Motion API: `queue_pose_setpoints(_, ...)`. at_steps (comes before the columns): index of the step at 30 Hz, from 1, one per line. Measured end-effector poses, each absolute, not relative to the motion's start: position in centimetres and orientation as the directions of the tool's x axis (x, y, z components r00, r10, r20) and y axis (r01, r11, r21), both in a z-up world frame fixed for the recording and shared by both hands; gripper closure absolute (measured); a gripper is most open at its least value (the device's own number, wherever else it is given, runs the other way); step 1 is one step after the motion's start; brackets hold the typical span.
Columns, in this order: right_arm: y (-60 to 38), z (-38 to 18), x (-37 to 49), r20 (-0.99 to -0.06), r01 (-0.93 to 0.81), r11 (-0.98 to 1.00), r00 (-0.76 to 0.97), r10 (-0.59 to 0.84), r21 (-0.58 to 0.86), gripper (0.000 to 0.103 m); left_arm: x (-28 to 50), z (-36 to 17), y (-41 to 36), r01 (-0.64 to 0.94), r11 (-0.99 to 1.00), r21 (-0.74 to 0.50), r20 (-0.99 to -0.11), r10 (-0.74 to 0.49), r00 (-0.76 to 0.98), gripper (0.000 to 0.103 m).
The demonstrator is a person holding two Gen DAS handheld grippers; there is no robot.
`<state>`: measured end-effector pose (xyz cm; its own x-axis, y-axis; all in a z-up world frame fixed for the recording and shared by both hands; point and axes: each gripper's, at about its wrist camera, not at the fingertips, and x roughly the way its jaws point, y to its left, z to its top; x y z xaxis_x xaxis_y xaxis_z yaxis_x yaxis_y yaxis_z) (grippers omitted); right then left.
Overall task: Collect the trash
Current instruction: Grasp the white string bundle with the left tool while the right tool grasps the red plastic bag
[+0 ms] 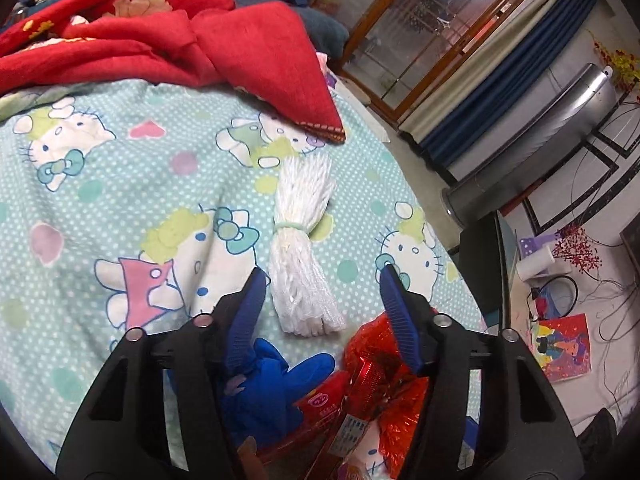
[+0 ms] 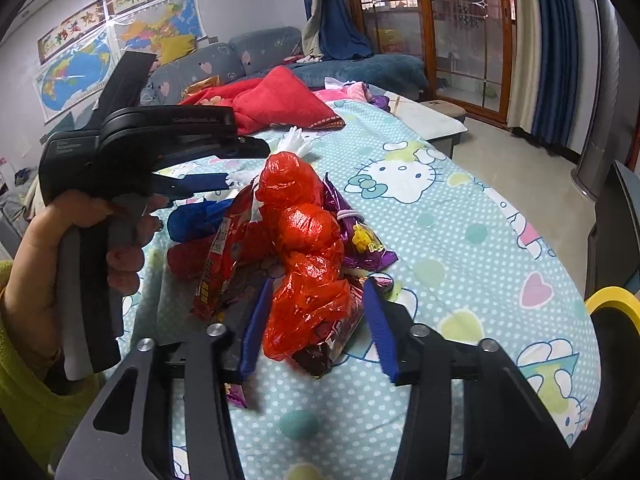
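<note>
A pile of trash lies on the cat-print bedsheet (image 2: 460, 240): a crumpled red plastic bag (image 2: 308, 272), a red snack wrapper (image 2: 216, 264), a purple wrapper (image 2: 360, 240) and a dark wrapper underneath. My right gripper (image 2: 316, 292) stands open around the lower end of the red bag, pads close beside it. In the left wrist view a white banded bundle (image 1: 300, 248) lies between the fingers of my left gripper (image 1: 322, 272), which is open and not pressing it. A blue plush thing (image 1: 272, 380) and the red bag (image 1: 384, 360) sit under that gripper. A hand holds the left gripper (image 2: 244, 166) at the left of the right wrist view.
A red blanket (image 1: 200, 40) is bunched at the far side of the bed, with a sofa (image 2: 224, 64) behind it. The bed's edge drops to tiled floor (image 2: 520, 168) on the right. A yellow tape roll (image 2: 612, 300) and a silver cylinder (image 1: 540, 140) are nearby.
</note>
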<state>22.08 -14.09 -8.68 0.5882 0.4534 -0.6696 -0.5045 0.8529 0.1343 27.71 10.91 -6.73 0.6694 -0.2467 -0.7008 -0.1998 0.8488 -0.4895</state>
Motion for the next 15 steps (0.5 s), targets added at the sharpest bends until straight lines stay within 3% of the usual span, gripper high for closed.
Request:
queue_pose_setpoints(2,-13.9,-8.9,22.2,-0.671,-0.515,0.847,0.584,0.458,0.130,0.074,28.0,-7.0,10.6,-0.200,0.852,-0.483,-0.710,-0.248,0.659,0.060)
queue_pose_setpoints(4,-13.8,-9.2,22.2,-0.678,-0.529,0.840,0.574,0.459,0.122,0.091,28.1,-7.3,10.3,-0.201,0.854,-0.479,-0.719,-0.251,0.648,0.068)
queue_pose_setpoints(5,-13.8,-9.3,22.1,-0.681,-0.536,0.836,0.568,0.462,0.119,0.093,28.0,-7.3,10.2,-0.199,0.854,-0.480,-0.719,-0.253,0.648,0.075)
queue_pose_setpoints(9,-13.7,-9.1,21.5,-0.672,-0.559,0.820,0.562,0.481,0.119,0.097,27.8,-7.3,9.7,-0.194,0.867,-0.459,-0.724,-0.238,0.648,0.097)
queue_pose_setpoints(15,-13.9,-8.1,20.6,-0.651,-0.590,0.794,0.547,0.527,0.146,0.098,26.7,-6.8,9.3,-0.174,0.875,-0.453,-0.701,-0.229,0.676,0.099)
